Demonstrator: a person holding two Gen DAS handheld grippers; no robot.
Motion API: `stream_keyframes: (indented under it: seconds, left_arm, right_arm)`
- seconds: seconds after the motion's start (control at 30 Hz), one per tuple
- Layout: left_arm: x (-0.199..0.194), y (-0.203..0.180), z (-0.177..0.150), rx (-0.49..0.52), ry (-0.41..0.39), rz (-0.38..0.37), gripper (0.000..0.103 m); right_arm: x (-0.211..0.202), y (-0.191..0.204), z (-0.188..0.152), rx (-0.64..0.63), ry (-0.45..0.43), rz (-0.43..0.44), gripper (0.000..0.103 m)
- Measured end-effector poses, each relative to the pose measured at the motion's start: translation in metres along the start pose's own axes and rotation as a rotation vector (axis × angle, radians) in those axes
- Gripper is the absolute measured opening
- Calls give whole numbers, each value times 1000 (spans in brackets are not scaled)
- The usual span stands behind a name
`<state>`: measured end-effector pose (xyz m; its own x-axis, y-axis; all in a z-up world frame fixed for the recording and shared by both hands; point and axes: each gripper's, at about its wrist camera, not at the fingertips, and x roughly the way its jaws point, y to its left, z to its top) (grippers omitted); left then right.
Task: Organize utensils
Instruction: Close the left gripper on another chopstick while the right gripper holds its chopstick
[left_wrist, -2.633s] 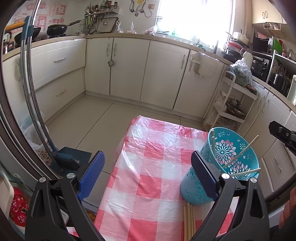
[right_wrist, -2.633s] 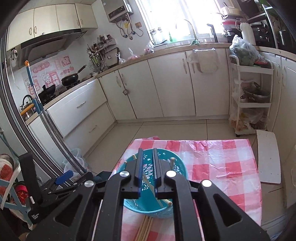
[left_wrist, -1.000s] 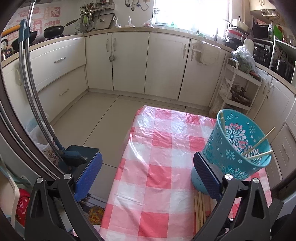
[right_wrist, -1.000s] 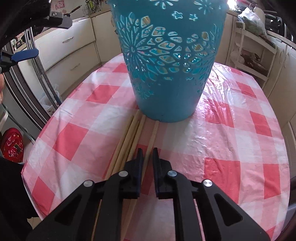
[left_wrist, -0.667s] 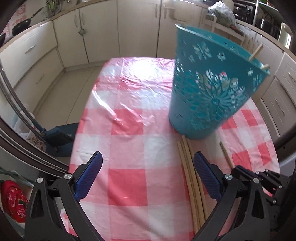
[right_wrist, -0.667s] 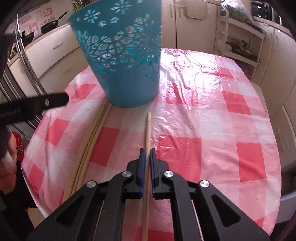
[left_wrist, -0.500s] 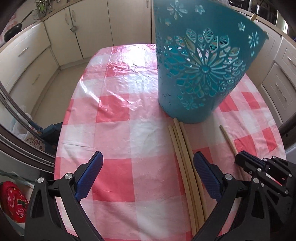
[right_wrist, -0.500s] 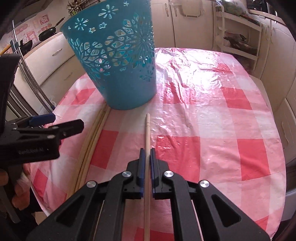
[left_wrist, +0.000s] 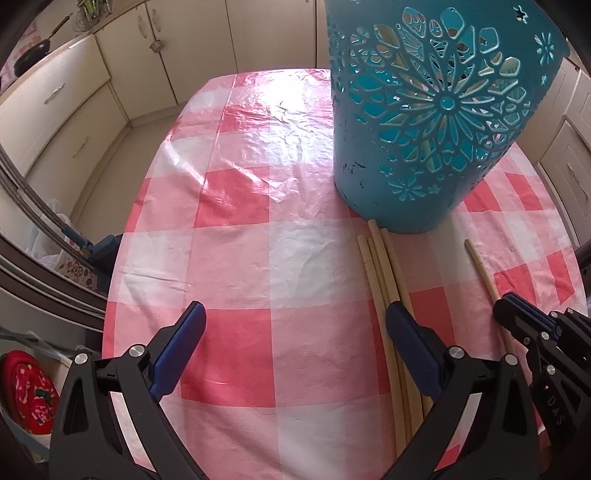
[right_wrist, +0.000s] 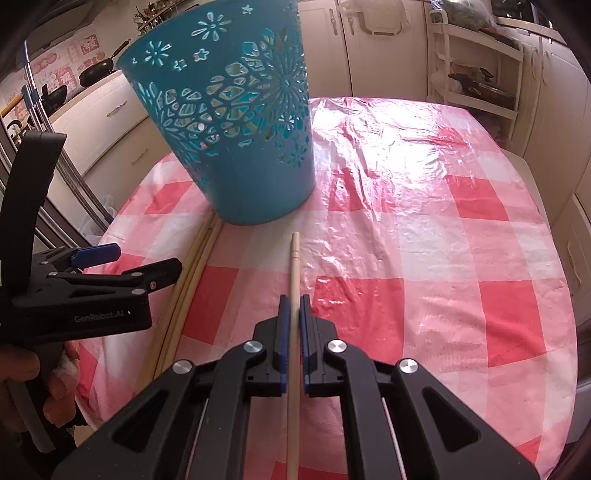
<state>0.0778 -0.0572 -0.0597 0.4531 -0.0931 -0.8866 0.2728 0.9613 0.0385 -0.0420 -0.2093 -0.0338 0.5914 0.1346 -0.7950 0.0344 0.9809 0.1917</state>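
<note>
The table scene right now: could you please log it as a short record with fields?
surface: table under a pink checked cloth
container: blue basket, upright, chopsticks inside
loose items: chopstick bundle lying beside the basket base
left tool: open, holding nothing
right tool: shut on single chopstick, tip pointing toward the basket

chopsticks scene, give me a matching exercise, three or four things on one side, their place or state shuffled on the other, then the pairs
Things:
1. basket
2. single chopstick
3. chopstick bundle
4. left gripper

Place or state:
A. open, above the tablecloth, holding nothing
B. clamped between the fingers of the right gripper
C. standing upright, sticks visible through its cutouts
D. lying loose side by side, ends near the basket's base

Pairs: 1-C, 2-B, 3-D, 4-A
</note>
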Motion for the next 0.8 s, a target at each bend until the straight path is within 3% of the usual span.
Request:
stream_keyframes:
  seconds: [0.3,0.57,0.67,0.77,0.8]
  left_arm:
    - [0,2,1,-12,1,3,94]
    - [5,-2,1,3,9,-15,85]
    - [3,-1,1,6,-2,-26,77]
    - [2,-5,2,39,-27,-47,63]
    - [1,-6,3,53,-35,-57,54]
  right_arm:
    - [1,2,-1,-2,-9,-6,6]
    - [0,1,0,-1,-8,-4,6]
    - [0,1,0,2,-9,-3,6]
    - [1,1,0,2,-8,-3,6]
    - [1,1,0,3,-8,-3,6]
